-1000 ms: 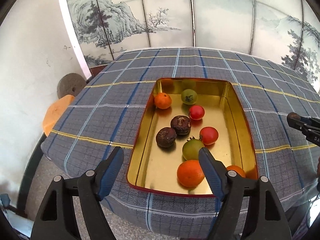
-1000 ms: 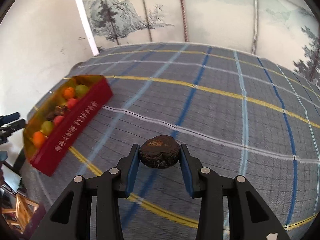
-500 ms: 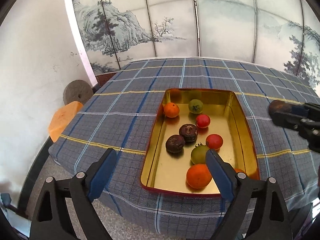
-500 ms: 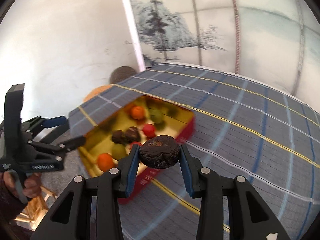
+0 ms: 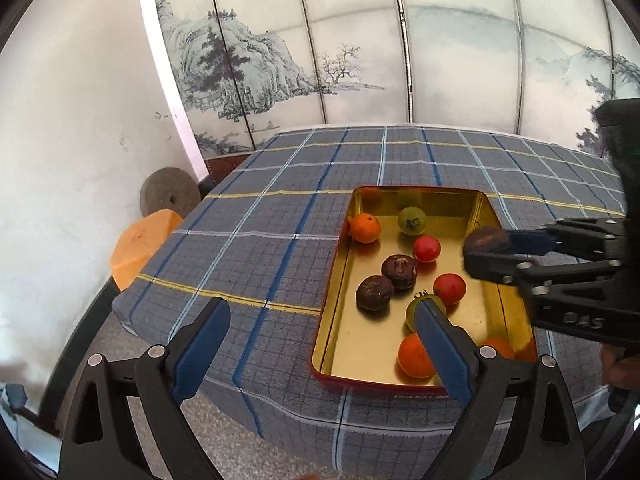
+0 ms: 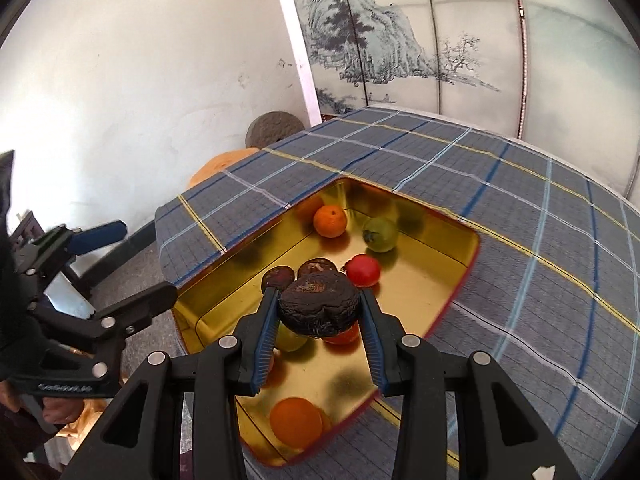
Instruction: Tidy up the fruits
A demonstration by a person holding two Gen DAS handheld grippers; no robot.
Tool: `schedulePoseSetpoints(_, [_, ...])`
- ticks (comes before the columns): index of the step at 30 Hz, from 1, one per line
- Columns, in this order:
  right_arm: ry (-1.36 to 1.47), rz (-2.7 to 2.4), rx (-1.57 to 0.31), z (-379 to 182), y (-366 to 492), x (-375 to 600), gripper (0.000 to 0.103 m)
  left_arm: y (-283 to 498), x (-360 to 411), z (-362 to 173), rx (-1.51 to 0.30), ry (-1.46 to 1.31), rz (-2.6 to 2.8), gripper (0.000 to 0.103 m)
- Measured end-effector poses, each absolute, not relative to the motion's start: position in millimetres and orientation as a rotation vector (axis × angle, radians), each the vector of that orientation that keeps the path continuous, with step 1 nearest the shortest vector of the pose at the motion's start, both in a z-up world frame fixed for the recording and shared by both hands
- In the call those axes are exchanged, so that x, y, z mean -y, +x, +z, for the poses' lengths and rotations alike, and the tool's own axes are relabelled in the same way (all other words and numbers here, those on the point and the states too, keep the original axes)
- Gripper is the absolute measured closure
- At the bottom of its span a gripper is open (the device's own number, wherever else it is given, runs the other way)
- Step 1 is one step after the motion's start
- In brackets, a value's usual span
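Note:
A gold tin tray [image 5: 360,344] with red outer walls lies on the plaid tablecloth [image 5: 260,248]. It holds two dark brown fruits [image 5: 400,271], oranges [image 5: 365,228], red tomatoes [image 5: 427,249] and green ones [image 5: 412,220]. My right gripper [image 6: 318,308] is shut on a third dark wrinkled fruit [image 6: 318,312] and hovers over the tray's [image 6: 420,280] middle. In the left wrist view the same fruit [image 5: 486,242] hangs above the tray's right wall. My left gripper [image 5: 320,306] is at the tray's near left corner. Its jaws are opening and nothing is held between them.
The tray sits near the table's front left corner, and the cloth hangs over the edge. An orange stool [image 5: 140,244] and a round millstone [image 5: 170,196] stand on the floor to the left. A painted folding screen [image 5: 360,60] rises behind the table. A hand [image 6: 60,408] holds the left gripper.
My right gripper has carried the dark fruit from over the bare cloth to above the tray. The left gripper's jaws have spread wider and it has drawn back a little.

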State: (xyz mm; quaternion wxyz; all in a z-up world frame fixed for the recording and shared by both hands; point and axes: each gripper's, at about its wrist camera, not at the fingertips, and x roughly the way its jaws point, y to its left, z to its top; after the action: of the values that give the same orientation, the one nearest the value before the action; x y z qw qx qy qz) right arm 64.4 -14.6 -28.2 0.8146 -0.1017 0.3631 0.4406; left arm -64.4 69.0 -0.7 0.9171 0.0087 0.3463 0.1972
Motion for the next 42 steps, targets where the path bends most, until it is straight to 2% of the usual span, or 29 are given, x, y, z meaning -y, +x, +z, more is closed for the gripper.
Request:
schedulePoseSetpoints(11, [-0.207,0.938,-0.802,-41,81,-8,0.065,-81,-71,17,-0.614,-0.002,0.386,0.003])
schedulePoseSetpoints(15, [-0.192,0.942,-0.771,-32,80,-9,0.053,-84,-70,25,-0.603,-0.012,0.375,0.003])
schedulePoseSetpoints(21, [-0.167,0.931,-0.672,-2,61,11,0.041,-93,-66,42,-0.576,-0.026,0.372,0.003])
schedulePoseSetpoints(24, [-0.168,0.915,-0.606,15,44,26,0.039,-95,-64,50,-0.588,-0.042,0.367,0.003])
schedulePoseSetpoints(28, [-0.154,0.893,-0.522,37,21,49,0.03,-105,-59,66,-0.546,-0.033,0.402,0.003])
schedulePoseSetpoints(42, [-0.129,0.839,-0.4,76,-16,105,0.025,-139,-23,122,-0.413,0.005,0.395,0.0])
